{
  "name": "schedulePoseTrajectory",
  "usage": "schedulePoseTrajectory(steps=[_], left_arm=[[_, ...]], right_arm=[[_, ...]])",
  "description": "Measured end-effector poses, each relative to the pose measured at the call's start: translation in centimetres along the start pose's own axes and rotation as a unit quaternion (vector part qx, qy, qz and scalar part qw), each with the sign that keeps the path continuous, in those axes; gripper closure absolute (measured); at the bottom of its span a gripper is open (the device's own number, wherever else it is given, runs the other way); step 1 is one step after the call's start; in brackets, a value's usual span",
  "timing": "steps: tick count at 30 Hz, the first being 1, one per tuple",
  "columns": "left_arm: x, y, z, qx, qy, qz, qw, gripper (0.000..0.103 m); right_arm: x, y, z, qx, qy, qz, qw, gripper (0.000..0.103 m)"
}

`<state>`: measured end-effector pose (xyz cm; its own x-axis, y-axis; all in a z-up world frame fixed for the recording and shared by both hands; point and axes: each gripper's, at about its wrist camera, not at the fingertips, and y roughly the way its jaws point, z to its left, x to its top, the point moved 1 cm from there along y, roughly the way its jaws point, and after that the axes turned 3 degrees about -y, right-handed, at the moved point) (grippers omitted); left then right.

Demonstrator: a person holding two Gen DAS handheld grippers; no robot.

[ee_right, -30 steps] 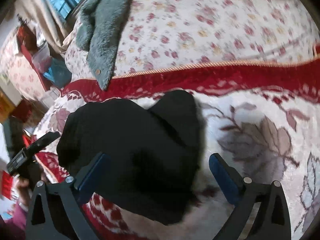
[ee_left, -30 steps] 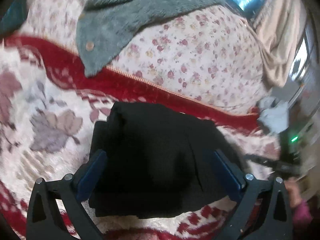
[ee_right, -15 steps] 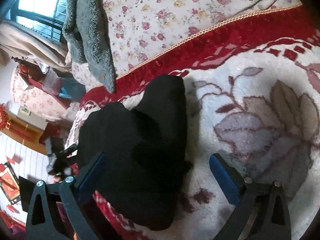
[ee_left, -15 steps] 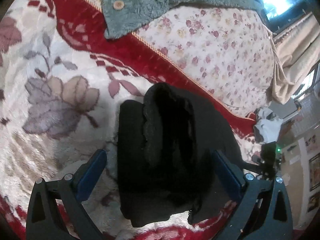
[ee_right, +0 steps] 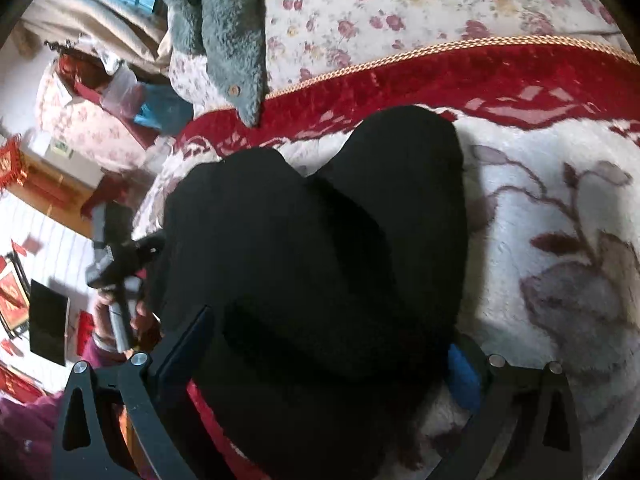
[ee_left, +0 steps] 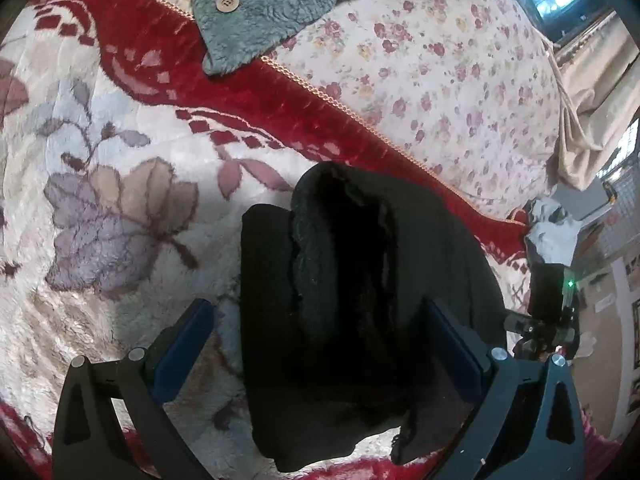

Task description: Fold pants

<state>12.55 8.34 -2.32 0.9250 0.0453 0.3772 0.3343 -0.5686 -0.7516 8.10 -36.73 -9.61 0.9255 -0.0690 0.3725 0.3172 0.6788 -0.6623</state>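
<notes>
The black pants (ee_left: pixel 352 304) lie in a thick folded bundle on a cream and red floral blanket (ee_left: pixel 108 208). My left gripper (ee_left: pixel 320 344) is open, its blue pads on either side of the bundle's near end. In the right wrist view the pants (ee_right: pixel 320 264) fill the middle, with two rounded lobes at the far end. My right gripper (ee_right: pixel 328 360) is open and straddles the near part of the bundle; its right pad is partly hidden by cloth. The left gripper's handle and the person's hand show in the right wrist view (ee_right: pixel 120 280).
A grey fleece garment with a button (ee_left: pixel 256 8) lies on a flowered quilt (ee_left: pixel 440 80) behind the pants. The bed edge and room clutter are at the right of the left wrist view (ee_left: pixel 560 280). A beige curtain (ee_left: pixel 592 92) hangs further back.
Both grippers have drawn back and tilted, so the bundle sits lower between the fingers. The pants now show as a taller, narrower folded stack. Both grippers have stayed open.
</notes>
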Motion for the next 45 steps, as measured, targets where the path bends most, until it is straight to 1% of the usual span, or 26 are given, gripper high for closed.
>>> schedulePoseTrajectory(steps=[1,3,5,6,7,9,11,12,13,14,15,16,17,18,20,23,26,30,34,37,39,41,45], left_arm=[[0.0,0.4,-0.1,-0.003,-0.002,0.008,1.0,0.0],[-0.2,1.4,-0.2,-0.022,-0.007,0.025,0.9994,0.0],[-0.4,2.2,-0.5,-0.011,-0.001,0.024,0.9997,0.0],[-0.6,2.5,-0.5,-0.007,0.0,0.023,0.9997,0.0],[-0.7,2.9,-0.3,-0.012,-0.006,0.024,0.9996,0.0],[-0.9,3.7,0.5,-0.036,-0.037,0.031,0.9982,0.0],[-0.9,3.8,0.0,-0.031,-0.021,0.035,0.9987,0.0],[-1.0,3.7,-0.5,-0.03,-0.009,0.038,0.9988,0.001],[-1.1,3.5,-0.8,-0.028,-0.005,0.033,0.999,0.009],[-1.2,3.2,-1.1,-0.028,-0.001,0.028,0.9992,0.021],[-1.4,2.7,-1.4,-0.028,0.003,0.022,0.9994,0.026],[-1.4,2.1,-1.7,-0.033,0.004,0.015,0.9993,0.034],[-1.4,1.7,-1.8,-0.039,0.001,0.009,0.9992,0.042],[-1.4,1.0,-2.0,-0.048,-0.004,0.001,0.9988,0.045],[-1.3,0.4,-2.6,-0.053,0.002,-0.007,0.9986,0.051],[-1.3,-0.4,-3.9,-0.047,0.015,-0.016,0.9986,0.053],[-1.1,-1.3,-4.4,-0.062,0.009,-0.025,0.9977,0.054],[-0.9,-2.2,-6.4,-0.063,0.019,-0.029,0.9974,0.054],[-1.0,-2.2,-8.9,-0.076,0.03,-0.024,0.9963,0.054],[-1.2,-1.8,-11.3,-0.094,0.039,-0.021,0.9946,0.054],[-1.3,-1.2,-13.5,-0.109,0.048,-0.018,0.9927,0.054],[-1.6,-0.2,-16.3,-0.127,0.061,-0.013,0.99,0.054],[-2.3,2.3,-21.0,-0.153,0.076,0.003,0.9852,0.054]], right_arm=[[0.0,0.2,0.0,-0.001,0.0,-0.005,1.0,0.0],[-0.1,0.7,0.4,-0.014,-0.006,-0.012,1.0,0.0],[-0.1,1.1,0.9,-0.025,-0.017,-0.016,0.999,0.0],[0.1,1.2,1.0,-0.025,-0.018,-0.018,0.999,0.0],[0.1,1.2,1.0,-0.024,-0.018,-0.021,0.999,0.0],[0.1,1.2,1.1,-0.019,-0.021,-0.027,0.999,0.001],[0.1,1.1,1.2,-0.015,-0.023,-0.034,0.999,0.004],[0.1,1.0,1.4,-0.015,-0.025,-0.038,0.999,0.01],[0.0,0.8,1.7,-0.013,-0.027,-0.045,0.999,0.014],[0.0,0.3,1.9,-0.009,-0.029,-0.053,0.998,0.027],[0.0,-0.2,2.1,-0.001,-0.027,-0.061,0.998,0.043],[0.1,-0.8,2.1,0.007,-0.023,-0.071,0.997,0.049],[0.1,-1.1,2.0,0.016,-0.017,-0.075,0.997,0.058],[0.1,-1.5,1.9,0.026,-0.01,-0.079,0.996,0.063],[-0.1,-1.8,2.2,0.032,-0.01,-0.085,0.996,0.067],[-0.2,-2.0,2.8,0.033,-0.014,-0.085,0.996,0.071],[-0.2,-2.9,3.4,0.051,-0.014,-0.093,0.994,0.075],[-0.2,-3.9,4.8,0.043,-0.031,-0.091,0.995,0.075],[-0.5,-5.6,4.8,0.048,-0.024,-0.105,0.993,0.075],[-1.0,-8.5,4.1,0.051,-0.008,-0.126,0.991,0.075],[-1.2,-10.7,3.7,0.045,-0.004,-0.136,0.99,0.075],[-1.5,-13.3,3.5,0.034,-0.007,-0.144,0.989,0.075],[-2.2,-19.0,2.8,-0.005,-0.01,-0.161,0.987,0.075]])
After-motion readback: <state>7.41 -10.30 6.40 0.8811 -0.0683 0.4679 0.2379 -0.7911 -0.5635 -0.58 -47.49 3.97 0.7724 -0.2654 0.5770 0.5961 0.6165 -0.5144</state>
